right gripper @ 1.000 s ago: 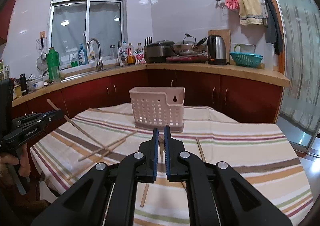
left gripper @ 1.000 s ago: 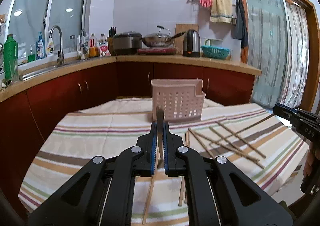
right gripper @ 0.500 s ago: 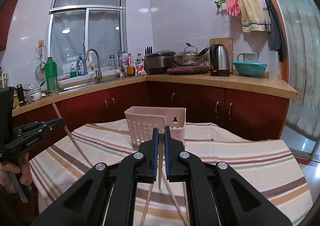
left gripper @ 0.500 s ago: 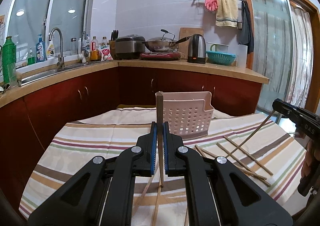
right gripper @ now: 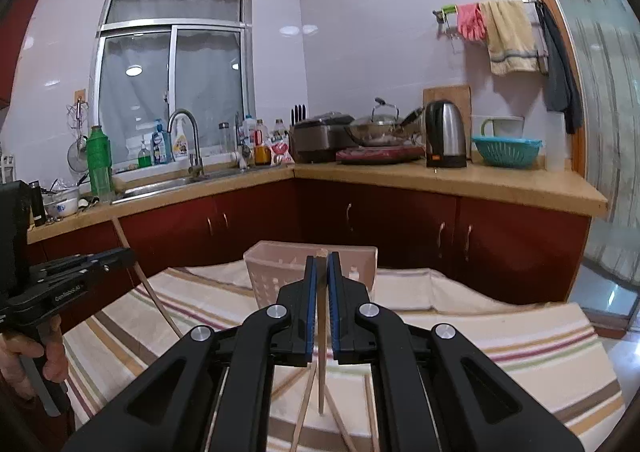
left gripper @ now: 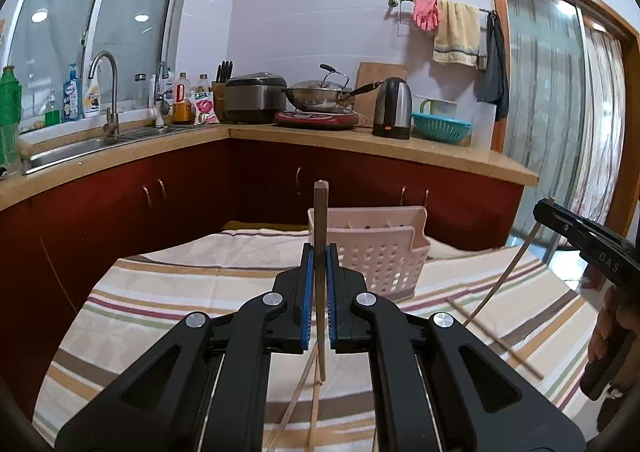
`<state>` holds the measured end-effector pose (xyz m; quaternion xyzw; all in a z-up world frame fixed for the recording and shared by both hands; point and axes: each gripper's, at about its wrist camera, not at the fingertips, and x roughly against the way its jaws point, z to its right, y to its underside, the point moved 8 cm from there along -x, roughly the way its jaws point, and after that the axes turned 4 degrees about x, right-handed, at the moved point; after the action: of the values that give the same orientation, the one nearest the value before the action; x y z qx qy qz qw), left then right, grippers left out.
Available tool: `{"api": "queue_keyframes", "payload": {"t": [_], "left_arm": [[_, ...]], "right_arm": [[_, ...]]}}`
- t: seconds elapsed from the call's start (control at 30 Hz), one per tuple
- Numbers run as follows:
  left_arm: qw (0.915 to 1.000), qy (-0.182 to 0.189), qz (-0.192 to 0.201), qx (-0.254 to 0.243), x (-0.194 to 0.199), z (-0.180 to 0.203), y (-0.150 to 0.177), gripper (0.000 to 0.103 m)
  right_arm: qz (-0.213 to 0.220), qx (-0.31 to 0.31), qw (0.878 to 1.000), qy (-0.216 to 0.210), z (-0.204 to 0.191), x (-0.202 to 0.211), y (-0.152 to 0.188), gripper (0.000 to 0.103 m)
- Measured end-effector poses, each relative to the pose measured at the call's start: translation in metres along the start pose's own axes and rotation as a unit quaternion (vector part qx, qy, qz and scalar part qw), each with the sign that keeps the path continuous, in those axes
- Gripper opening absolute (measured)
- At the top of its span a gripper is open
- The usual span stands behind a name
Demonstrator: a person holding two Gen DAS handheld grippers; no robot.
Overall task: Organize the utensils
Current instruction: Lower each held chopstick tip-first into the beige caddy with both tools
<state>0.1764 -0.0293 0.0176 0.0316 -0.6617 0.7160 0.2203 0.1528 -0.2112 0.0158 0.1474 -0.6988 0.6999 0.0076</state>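
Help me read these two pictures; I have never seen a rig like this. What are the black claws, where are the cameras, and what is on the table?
No robot here: a person holds a two-finger gripper in each hand, each carrying a fisheye camera that looks along its fingers. One picture comes from the left gripper, the other from the right gripper. Each is shut on one wooden chopstick: the left chopstick stands nearly upright, and so does the right chopstick. Each view also shows the other gripper at its edge. Ahead, on a striped tablecloth, stands a pink perforated utensil basket. More loose chopsticks lie on the cloth.
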Motion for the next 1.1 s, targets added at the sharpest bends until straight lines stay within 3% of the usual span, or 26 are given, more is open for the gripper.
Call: {"api": "queue_keyframes", "payload": {"t": [0.3, 0.47, 0.67, 0.8, 1.1], "left_arm": [[0.9987, 0.035, 0.031, 0.022, -0.014, 0.002, -0.061, 0.006], [0.9964, 0.034, 0.077, 0.003, -0.014, 0.009, -0.108, 0.006], [0.9920, 0.036, 0.121, -0.002, -0.030, 0.022, -0.152, 0.006], [0.9932, 0.034, 0.111, -0.004, -0.058, 0.027, -0.152, 0.006], [0.9993, 0.025, 0.005, 0.029, -0.139, 0.005, -0.091, 0.006]], "right_arm": [[0.056, 0.007, 0.998, -0.012, 0.011, -0.012, -0.061, 0.006], [0.095, 0.016, 0.995, -0.007, 0.021, -0.022, -0.097, 0.006], [0.106, 0.017, 0.994, -0.006, 0.031, -0.052, -0.112, 0.006], [0.089, 0.008, 0.996, -0.006, 0.037, -0.074, -0.104, 0.006], [0.013, -0.030, 0.999, -0.018, 0.052, -0.129, -0.053, 0.006]]}}
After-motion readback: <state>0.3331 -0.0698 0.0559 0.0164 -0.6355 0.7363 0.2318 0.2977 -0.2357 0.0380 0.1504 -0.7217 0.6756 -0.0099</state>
